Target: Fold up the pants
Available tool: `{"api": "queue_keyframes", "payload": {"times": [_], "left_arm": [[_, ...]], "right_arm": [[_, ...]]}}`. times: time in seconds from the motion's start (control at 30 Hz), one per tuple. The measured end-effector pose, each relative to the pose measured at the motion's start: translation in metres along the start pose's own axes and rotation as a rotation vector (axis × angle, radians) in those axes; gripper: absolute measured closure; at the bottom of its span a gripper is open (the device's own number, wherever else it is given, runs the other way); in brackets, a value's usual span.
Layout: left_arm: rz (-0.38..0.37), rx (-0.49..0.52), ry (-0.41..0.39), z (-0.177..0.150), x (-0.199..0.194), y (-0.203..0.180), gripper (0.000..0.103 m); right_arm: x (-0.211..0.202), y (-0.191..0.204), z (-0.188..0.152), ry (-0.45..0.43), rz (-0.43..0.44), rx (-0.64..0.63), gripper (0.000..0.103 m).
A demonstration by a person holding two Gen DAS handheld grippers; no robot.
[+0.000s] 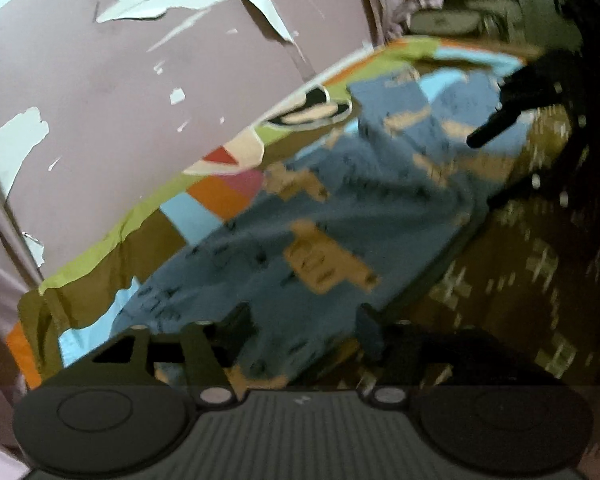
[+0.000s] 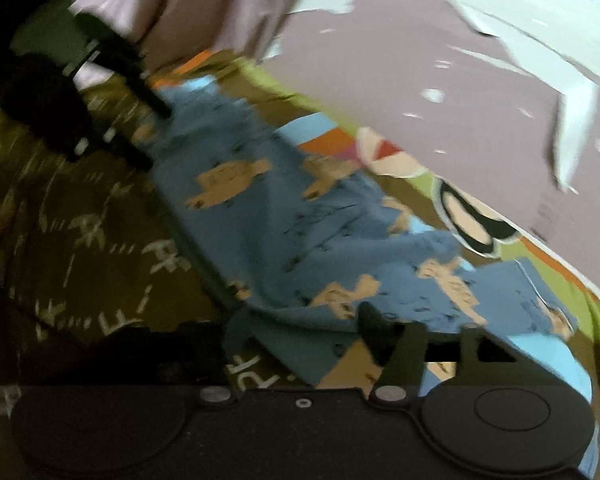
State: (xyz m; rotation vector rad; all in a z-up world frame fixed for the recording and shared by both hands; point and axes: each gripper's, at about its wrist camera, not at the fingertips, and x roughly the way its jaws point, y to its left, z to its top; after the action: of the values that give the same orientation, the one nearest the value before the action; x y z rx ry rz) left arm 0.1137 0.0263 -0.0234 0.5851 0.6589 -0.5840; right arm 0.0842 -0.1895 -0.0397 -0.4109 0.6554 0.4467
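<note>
Blue pants (image 1: 300, 216) lie flat on the colourful bedsheet (image 1: 204, 196), running from 6 toward 1 o'clock ahead of the left gripper (image 1: 300, 336), jaws spread, cloth edge between them ungripped. Right gripper (image 2: 300, 328) also spread, pants toward 11 o'clock.

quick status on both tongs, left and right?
Left tongs: open, pants lying between the fingers, not gripped.
Right tongs: open, over the pants edge, holding nothing.

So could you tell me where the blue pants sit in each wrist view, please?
Left wrist view: the blue pants run diagonally from lower left to upper right, across the middle.
Right wrist view: the blue pants run from upper left to lower right.
Shared landmark: the black-and-white cartoon eye on the colourful sheet.
</note>
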Motion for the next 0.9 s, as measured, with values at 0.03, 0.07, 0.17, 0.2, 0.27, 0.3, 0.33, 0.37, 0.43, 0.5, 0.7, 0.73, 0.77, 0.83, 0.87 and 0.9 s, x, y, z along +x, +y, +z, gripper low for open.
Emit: {"api": "queue_keyframes", "payload": {"times": [0.03, 0.07, 0.17, 0.2, 0.27, 0.3, 0.33, 0.37, 0.43, 0.5, 0.7, 0.73, 0.77, 0.83, 0.87, 0.9], "left_arm": [[-0.005, -0.022, -0.024, 0.006, 0.000, -0.001, 0.023], [-0.009, -0.042, -0.048, 0.011, 0.000, -0.003, 0.020], [-0.041, -0.096, -0.130, 0.029, 0.003, -0.012, 0.006], [-0.053, -0.108, -0.156, 0.035, 0.005, -0.015, 0.003], [-0.078, -0.141, -0.202, 0.046, 0.010, -0.023, 0.000], [-0.093, -0.162, -0.221, 0.050, 0.013, -0.027, 0.000], [-0.110, -0.182, -0.233, 0.054, 0.017, -0.030, 0.000], [-0.132, -0.202, -0.246, 0.058, 0.020, -0.035, 0.000], [-0.178, -0.223, -0.261, 0.067, 0.026, -0.043, 0.000], [-0.228, -0.214, -0.266, 0.073, 0.028, -0.054, 0.000], [-0.300, -0.221, -0.280, 0.087, 0.038, -0.071, 0.000], [-0.312, -0.236, -0.261, 0.090, 0.044, -0.073, 0.000], [-0.322, -0.252, -0.246, 0.094, 0.050, -0.073, 0.000], [-0.344, -0.299, -0.222, 0.099, 0.062, -0.073, 0.000], [-0.355, -0.315, -0.212, 0.101, 0.067, -0.072, 0.000], [-0.367, -0.328, -0.201, 0.103, 0.074, -0.071, 0.000]], "right_arm": [[-0.004, -0.003, 0.001, -0.008, -0.020, 0.026, 0.030], [-0.009, -0.006, 0.001, -0.019, -0.049, 0.044, 0.029], [-0.023, -0.016, 0.007, -0.028, -0.136, 0.054, 0.013], [-0.028, -0.021, 0.010, -0.022, -0.153, 0.058, 0.009], [-0.038, -0.034, 0.018, -0.006, -0.158, 0.055, 0.005], [-0.042, -0.039, 0.022, 0.006, -0.158, 0.040, 0.002], [-0.046, -0.044, 0.026, 0.020, -0.164, 0.014, 0.001], [-0.050, -0.049, 0.031, 0.031, -0.175, -0.010, 0.001], [-0.058, -0.061, 0.040, 0.050, -0.193, -0.038, 0.001], [-0.065, -0.075, 0.046, 0.063, -0.191, -0.020, 0.001], [-0.076, -0.115, 0.051, 0.075, -0.160, 0.144, 0.001], [-0.076, -0.119, 0.050, 0.074, -0.153, 0.167, 0.001], [-0.077, -0.123, 0.049, 0.074, -0.143, 0.190, 0.001], [-0.075, -0.132, 0.047, 0.078, -0.114, 0.224, 0.001], [-0.073, -0.135, 0.045, 0.083, -0.100, 0.228, 0.001], [-0.070, -0.138, 0.044, 0.091, -0.090, 0.229, 0.001]]}}
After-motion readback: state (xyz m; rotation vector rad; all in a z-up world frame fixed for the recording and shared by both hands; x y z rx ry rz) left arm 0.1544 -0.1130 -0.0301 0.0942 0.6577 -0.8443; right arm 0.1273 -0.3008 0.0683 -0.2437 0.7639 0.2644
